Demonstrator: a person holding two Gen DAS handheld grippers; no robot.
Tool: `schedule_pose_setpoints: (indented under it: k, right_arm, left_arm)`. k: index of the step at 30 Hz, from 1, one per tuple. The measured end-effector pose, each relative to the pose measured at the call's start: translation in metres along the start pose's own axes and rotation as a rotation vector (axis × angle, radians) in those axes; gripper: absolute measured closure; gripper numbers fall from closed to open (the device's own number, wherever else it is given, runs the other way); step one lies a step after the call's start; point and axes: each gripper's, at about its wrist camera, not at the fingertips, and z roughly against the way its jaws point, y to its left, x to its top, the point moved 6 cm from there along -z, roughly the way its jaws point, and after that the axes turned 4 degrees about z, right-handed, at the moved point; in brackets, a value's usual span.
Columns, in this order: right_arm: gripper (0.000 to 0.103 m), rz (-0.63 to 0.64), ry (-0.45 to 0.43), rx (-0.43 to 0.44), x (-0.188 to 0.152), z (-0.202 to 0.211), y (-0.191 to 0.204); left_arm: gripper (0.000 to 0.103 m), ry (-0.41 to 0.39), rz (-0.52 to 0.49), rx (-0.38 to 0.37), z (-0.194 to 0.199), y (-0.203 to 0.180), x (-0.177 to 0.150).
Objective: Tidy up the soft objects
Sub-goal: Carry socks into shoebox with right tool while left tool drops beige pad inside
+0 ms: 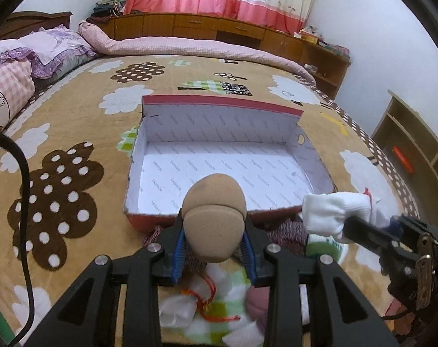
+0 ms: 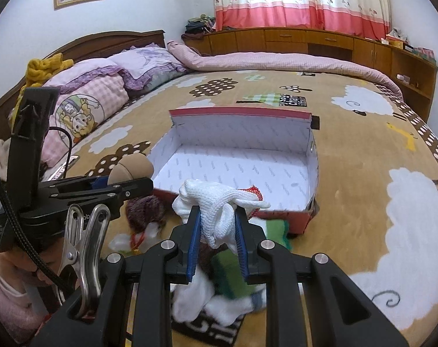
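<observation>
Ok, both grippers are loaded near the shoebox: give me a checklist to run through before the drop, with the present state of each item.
1. Left gripper shut on the tan sponge ball: ok.
2. Right gripper shut on the white knit glove: ok.
3. Shoebox open, lid flap upright at the back: ok.
4. Box floor bare, room for both: ok.
5. Loads above the box opening: not ok, both sit at its near wall.
6. Grippers apart from each other: ok.
</observation>
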Motion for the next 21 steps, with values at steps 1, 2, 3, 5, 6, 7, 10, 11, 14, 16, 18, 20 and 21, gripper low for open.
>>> schedule_pose_setpoints:
  k: [1, 2, 3, 5, 6, 7, 10, 11, 14, 16, 18, 20, 21]
  right_arm:
    - [0.080, 0.003, 0.001, -0.002, 0.001, -0.003, -0.003]
    - [0.080, 0.006, 0.001, -0.003, 0.003, -0.006, -0.005]
    - [0.080, 0.009, 0.002, -0.002, 0.005, -0.009, -0.008]
    - [0.080, 0.011, 0.008, -0.004, 0.007, -0.016, -0.014]
    - [0.080, 0.009, 0.014, -0.004, 0.007, -0.020, -0.017]
    - [0.080, 0.006, 0.021, 0.000, 0.009, -0.024, -0.019]
    - [0.080, 0.012, 0.037, -0.011, 0.012, -0.034, -0.025]
    - [0.080, 0.014, 0.043, -0.020, 0.013, -0.037, -0.026]
    - [0.080, 0.006, 0.055, -0.034, 0.015, -0.045, -0.031]
    - [0.080, 0.007, 0.050, -0.046, 0.017, -0.049, -0.033]
    - [0.080, 0.000, 0.048, -0.065, 0.017, -0.056, -0.036]
    - [0.080, -0.013, 0.054, -0.073, 0.015, -0.061, -0.037]
    - [0.080, -0.020, 0.060, -0.079, 0.014, -0.064, -0.038]
  left_arm:
    - [0.069, 0.001, 0.003, 0.003, -0.004, -0.001, 0.002]
    - [0.069, 0.004, 0.006, 0.008, -0.008, -0.001, 0.003]
    - [0.069, 0.008, 0.013, 0.015, -0.013, -0.002, 0.005]
    - [0.069, 0.016, 0.019, 0.024, -0.020, -0.003, 0.006]
    - [0.069, 0.020, 0.023, 0.028, -0.023, -0.003, 0.006]
    - [0.069, 0.021, 0.027, 0.030, -0.026, -0.004, 0.007]
    - [0.069, 0.018, 0.034, 0.037, -0.034, -0.005, 0.012]
    - [0.069, 0.018, 0.033, 0.036, -0.037, -0.007, 0.013]
    - [0.069, 0.023, 0.024, 0.027, -0.047, -0.010, 0.017]
    - [0.068, 0.028, 0.018, 0.032, -0.053, -0.010, 0.019]
    - [0.068, 0.039, 0.008, 0.038, -0.061, -0.009, 0.020]
    - [0.068, 0.056, -0.001, 0.037, -0.069, -0.006, 0.019]
    - [0.068, 0.062, -0.003, 0.035, -0.072, -0.005, 0.019]
